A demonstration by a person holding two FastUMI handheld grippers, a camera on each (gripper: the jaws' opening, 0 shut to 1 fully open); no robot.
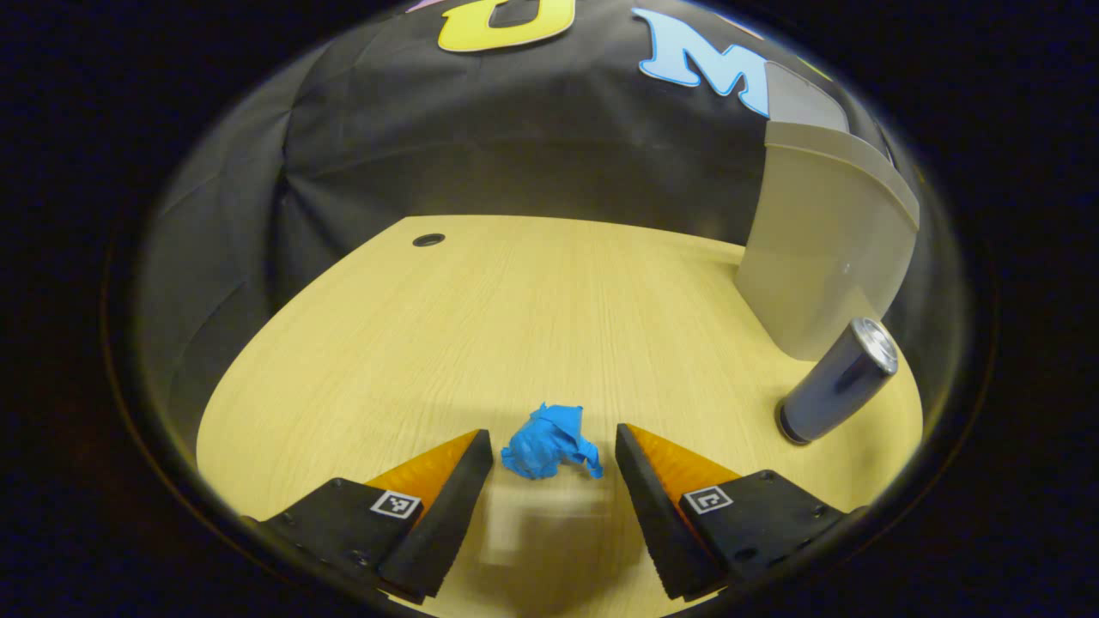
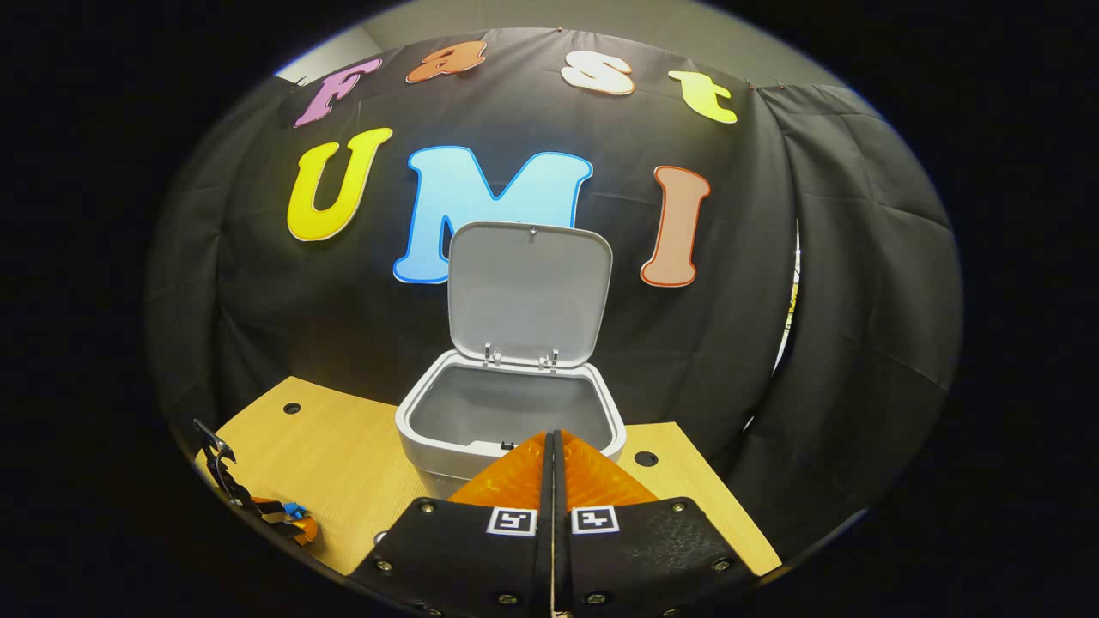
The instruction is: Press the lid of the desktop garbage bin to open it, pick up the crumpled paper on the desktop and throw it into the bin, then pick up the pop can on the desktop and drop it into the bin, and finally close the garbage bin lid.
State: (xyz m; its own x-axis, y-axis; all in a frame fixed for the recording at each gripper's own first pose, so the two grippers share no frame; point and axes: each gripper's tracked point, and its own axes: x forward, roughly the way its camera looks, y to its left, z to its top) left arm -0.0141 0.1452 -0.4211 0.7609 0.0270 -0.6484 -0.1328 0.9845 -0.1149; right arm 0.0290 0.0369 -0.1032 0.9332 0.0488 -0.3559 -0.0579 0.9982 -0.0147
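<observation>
Blue crumpled paper [image 1: 552, 443] sits between parted left tongs [image 1: 554, 459]; bin [image 1: 824, 249] cropped.

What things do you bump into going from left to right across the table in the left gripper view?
Little round hole in the table → blue crumpled paper, sitting between the open left claw's fingers → pop can standing just in front of the garbage bin.

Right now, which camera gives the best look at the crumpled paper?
The left gripper view. There the blue crumpled paper lies on the desk in plain sight, centred between the open fingers of the left tool, untouched. The right gripper view catches it far off at the lower left edge as a small blue speck at the left tool's tips.
</observation>
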